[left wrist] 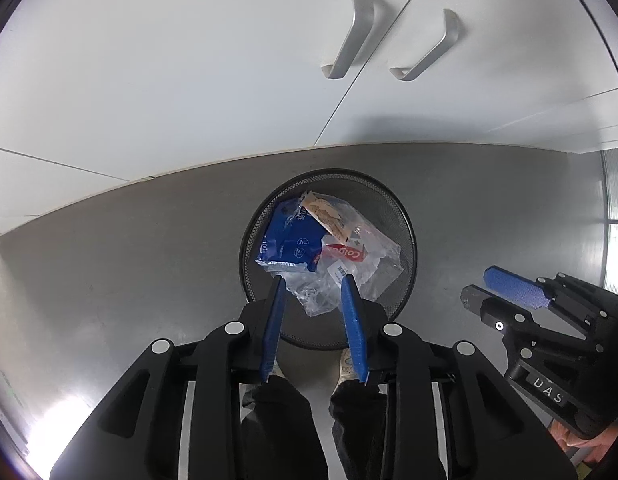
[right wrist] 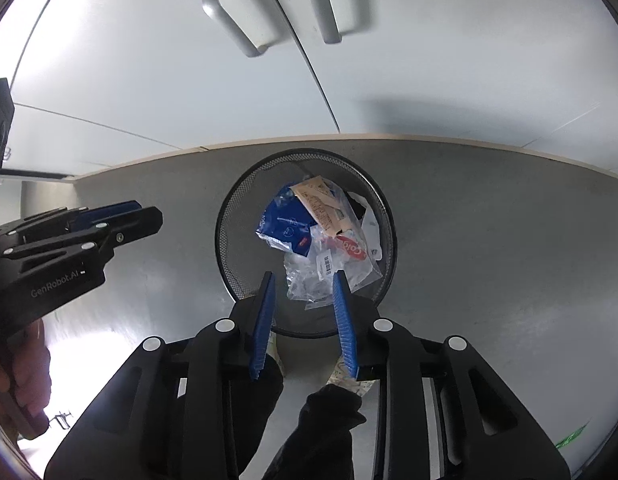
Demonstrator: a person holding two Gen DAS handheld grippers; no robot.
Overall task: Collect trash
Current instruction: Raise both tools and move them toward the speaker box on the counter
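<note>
Trash (left wrist: 329, 248): lies loose in the black mesh bin (left wrist: 405, 236), below both tongs, touching neither.
Left tongs (left wrist: 315, 286): spread partway, blue pads apart, nothing between them; pointing steeply down over the near rim of the bin.
Right tongs (right wrist: 303, 280): spread partway as well, nothing pinched; also aimed steeply down above the bin's near edge.
Side by side: in the left wrist view the right tongs (left wrist: 485, 284) show at the right edge, beside the bin; in the right wrist view the left tongs (right wrist: 141, 216) show at the left edge.
Bin contents: blue plastic pack (left wrist: 289, 240) on the left side; clear crumpled bag (left wrist: 349, 276) across the middle and near side; red toothpaste carton (left wrist: 343, 254) under or in the clear film, cannot tell which; tan paper wrapper (left wrist: 327, 214) on top toward the far side.
Bin position: upright on the grey floor (left wrist: 129, 260), near the foot of the white cabinet doors (left wrist: 189, 60) with two metal handles (left wrist: 351, 34).
Hands: left hand (right wrist: 17, 364) wrapped round the grip; a bit of the right hand (left wrist: 581, 440) visible at the frame edge.
Person: dark trouser legs (left wrist: 277, 420) and light shoes (left wrist: 347, 366) just short of the bin.
</note>
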